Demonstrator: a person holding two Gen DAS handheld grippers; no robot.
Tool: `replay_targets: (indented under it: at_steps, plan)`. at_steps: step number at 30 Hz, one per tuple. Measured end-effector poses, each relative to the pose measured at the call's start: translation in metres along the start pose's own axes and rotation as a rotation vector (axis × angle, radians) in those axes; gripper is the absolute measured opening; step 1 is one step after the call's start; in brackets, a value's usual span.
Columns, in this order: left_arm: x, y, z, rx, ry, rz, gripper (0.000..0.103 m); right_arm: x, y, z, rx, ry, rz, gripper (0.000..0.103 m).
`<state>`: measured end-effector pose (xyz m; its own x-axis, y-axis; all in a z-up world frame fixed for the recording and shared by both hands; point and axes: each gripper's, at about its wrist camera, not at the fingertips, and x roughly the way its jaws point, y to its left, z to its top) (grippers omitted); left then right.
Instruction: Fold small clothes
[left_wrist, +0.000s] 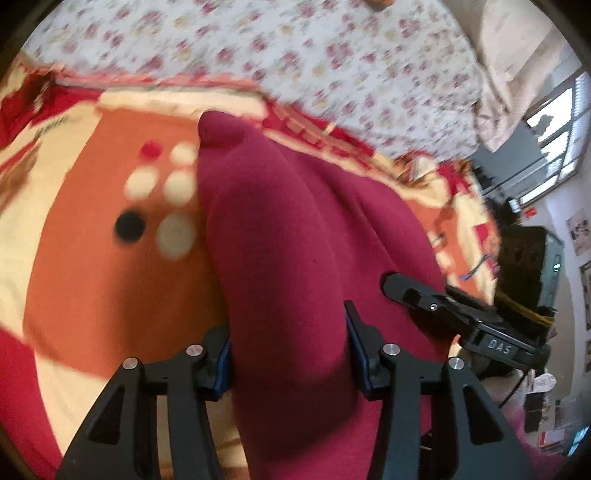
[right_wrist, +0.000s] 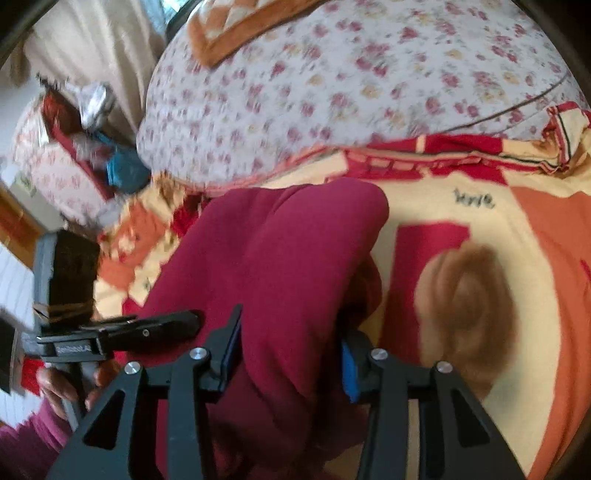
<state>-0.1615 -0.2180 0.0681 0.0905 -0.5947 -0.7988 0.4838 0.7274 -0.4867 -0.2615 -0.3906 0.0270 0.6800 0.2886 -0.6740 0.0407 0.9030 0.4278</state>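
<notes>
A maroon garment (left_wrist: 280, 236) hangs bunched over a patterned orange, cream and red blanket (left_wrist: 85, 258). My left gripper (left_wrist: 290, 350) is shut on the garment, with thick cloth filling the gap between its blue pads. The right gripper's fingers (left_wrist: 413, 291) show at the right of the left wrist view, beside the cloth. In the right wrist view my right gripper (right_wrist: 290, 354) is shut on the same maroon garment (right_wrist: 273, 258). The left gripper (right_wrist: 147, 330) shows at the left there, against the cloth's edge.
A floral white quilt (left_wrist: 332, 55) lies beyond the blanket and shows in the right wrist view (right_wrist: 332, 81). A window (left_wrist: 554, 136) and cluttered furniture stand at the right. A hand (right_wrist: 62, 387) holds the left gripper's handle. A brown swirl print (right_wrist: 465, 302) marks the blanket (right_wrist: 480, 206).
</notes>
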Motion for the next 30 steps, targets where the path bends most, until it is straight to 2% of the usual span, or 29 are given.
replay_targets:
  at_steps: [2, 4, 5, 7, 9, 11, 13, 15, 18, 20, 22, 23, 26, 30]
  plan:
    - [0.008, 0.014, -0.009, -0.043, 0.014, -0.003, 0.037, 0.015, 0.000, -0.014, -0.010, 0.027, -0.053, 0.065]
    - [0.006, 0.020, -0.013, -0.075, -0.004, -0.038, 0.040, 0.021, -0.003, -0.021, -0.026, 0.049, -0.095, 0.067]
    - [0.001, 0.020, -0.014, -0.073, -0.012, -0.028, 0.041, 0.015, -0.006, -0.023, -0.010, 0.045, -0.082, 0.067]
    - [-0.009, 0.014, -0.016, -0.041, -0.047, 0.013, 0.041, -0.001, -0.008, -0.024, 0.006, 0.027, -0.070, 0.067]
    - [-0.022, 0.005, -0.018, 0.007, -0.103, 0.102, 0.041, -0.024, -0.001, -0.023, -0.039, -0.010, -0.115, 0.067]
    - [-0.032, -0.004, -0.019, 0.039, -0.157, 0.181, 0.041, -0.045, 0.013, -0.023, -0.101, -0.060, -0.139, 0.065]
    - [-0.038, -0.010, -0.019, 0.058, -0.191, 0.221, 0.041, -0.058, 0.031, -0.026, -0.144, -0.101, -0.099, 0.060]
    - [-0.042, -0.017, -0.022, 0.084, -0.232, 0.289, 0.041, -0.058, 0.051, -0.030, -0.203, -0.102, -0.081, 0.057]
    - [-0.046, -0.027, -0.027, 0.124, -0.269, 0.377, 0.041, -0.043, 0.073, -0.040, -0.299, -0.067, -0.103, 0.052]
    - [-0.054, -0.030, -0.030, 0.131, -0.292, 0.400, 0.041, -0.027, 0.075, -0.049, -0.325, -0.026, -0.154, 0.050]
    - [-0.061, -0.034, -0.036, 0.140, -0.321, 0.411, 0.041, -0.011, 0.066, -0.059, -0.346, 0.009, -0.260, 0.050]
    - [-0.064, -0.035, -0.037, 0.144, -0.330, 0.417, 0.041, -0.006, 0.063, -0.064, -0.344, 0.027, -0.283, 0.050]
    - [-0.073, -0.042, -0.042, 0.155, -0.365, 0.442, 0.041, -0.006, 0.058, -0.070, -0.325, 0.020, -0.289, 0.050]
    - [-0.086, -0.051, -0.048, 0.157, -0.412, 0.453, 0.041, -0.025, 0.068, -0.067, -0.303, -0.010, -0.275, 0.049]
